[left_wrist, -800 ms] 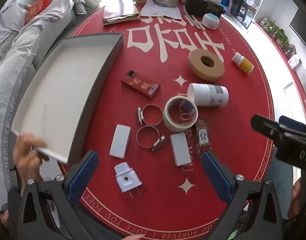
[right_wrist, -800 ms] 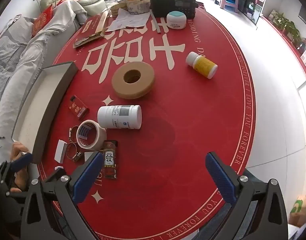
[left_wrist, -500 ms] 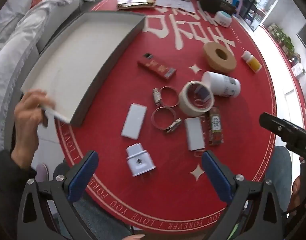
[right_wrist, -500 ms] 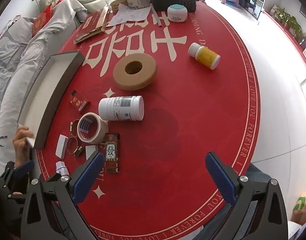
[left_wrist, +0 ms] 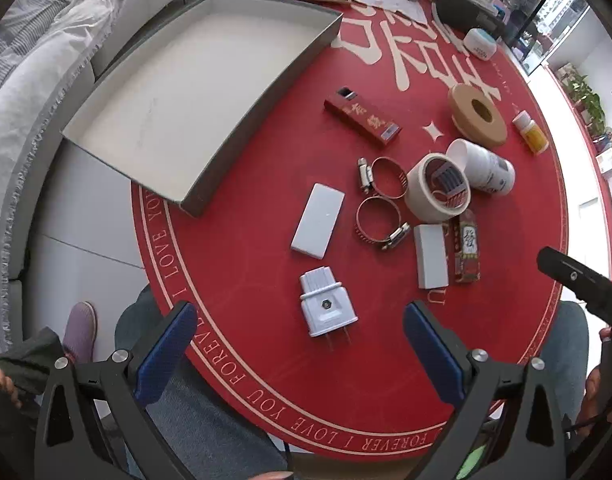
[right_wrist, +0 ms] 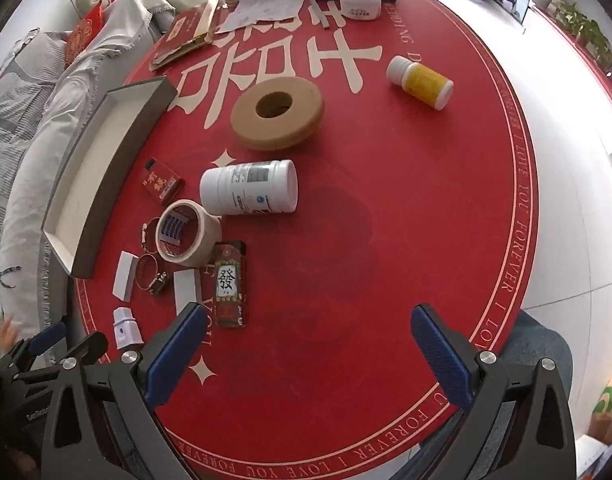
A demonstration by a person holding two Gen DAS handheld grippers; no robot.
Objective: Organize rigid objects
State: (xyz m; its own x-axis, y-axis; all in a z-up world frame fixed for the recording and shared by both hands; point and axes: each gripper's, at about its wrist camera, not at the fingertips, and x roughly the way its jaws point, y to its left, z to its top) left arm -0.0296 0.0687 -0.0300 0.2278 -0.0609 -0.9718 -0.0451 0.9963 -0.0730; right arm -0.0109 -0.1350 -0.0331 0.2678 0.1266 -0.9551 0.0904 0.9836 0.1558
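1. The left hand-held gripper point(left_wrist: 299, 354) has its blue ribbed fingers spread as wide as they go, with nothing between them; it hangs over the near rim of the counter point(left_wrist: 265, 360), a round top under a smooth red cloth with cream lettering.
2. The right hand-held gripper point(right_wrist: 308, 354) is likewise fully spread and empty.
3. A shallow cardboard tray point(left_wrist: 261, 92), grey outside and white inside, lies at ten o'clock and overhangs the counter's edge.
4. A glossy white plastic plug point(left_wrist: 328, 306) with two metal prongs lies at six o'clock, just ahead of the left fingers.
5. Two flat white blocks point(left_wrist: 318, 220), two metal hose clamps point(left_wrist: 380, 218) and a paper tape roll point(left_wrist: 424, 196) cluster near the centre.
6. A white bottle point(right_wrist: 247, 188) lies on its side beside the tape.
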